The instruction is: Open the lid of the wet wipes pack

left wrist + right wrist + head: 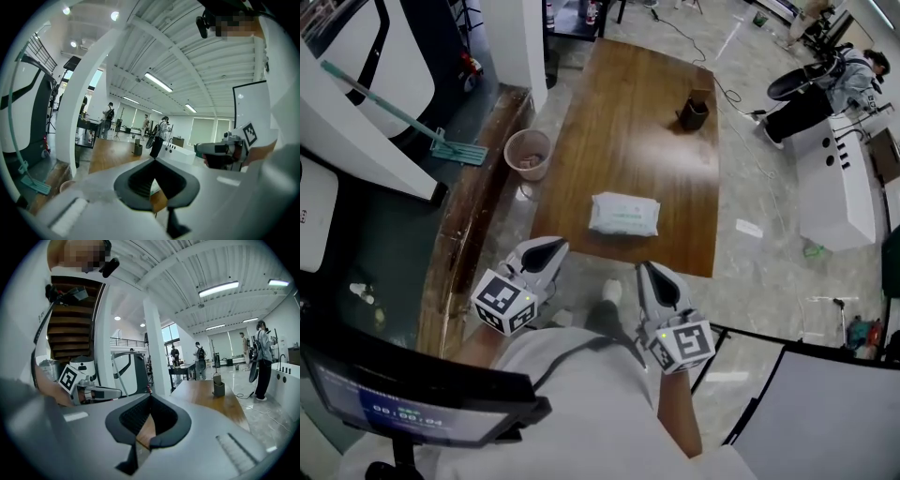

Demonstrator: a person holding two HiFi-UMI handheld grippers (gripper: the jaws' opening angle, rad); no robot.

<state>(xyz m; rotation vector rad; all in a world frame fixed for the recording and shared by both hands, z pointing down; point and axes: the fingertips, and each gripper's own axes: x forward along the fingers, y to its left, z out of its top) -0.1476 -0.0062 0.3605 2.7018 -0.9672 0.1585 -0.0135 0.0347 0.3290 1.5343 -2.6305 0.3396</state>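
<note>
The wet wipes pack (623, 214), white with green print, lies flat near the near edge of the brown wooden table (619, 131). My left gripper (551, 247) is held off the table's near left corner, its jaws shut with nothing between them. To the right, my right gripper (646, 270) hovers just short of the near edge, also shut and empty. Both point roughly level toward the pack without touching it. In the left gripper view the shut jaw tips (153, 160) meet, and the right gripper view shows its own jaw tips (150, 397) together too.
A dark holder (694, 111) stands at the table's far right. A pinkish bucket (528, 153) and a green mop (403, 117) sit on the floor to the left. White machines (839, 187) stand to the right, with people beyond.
</note>
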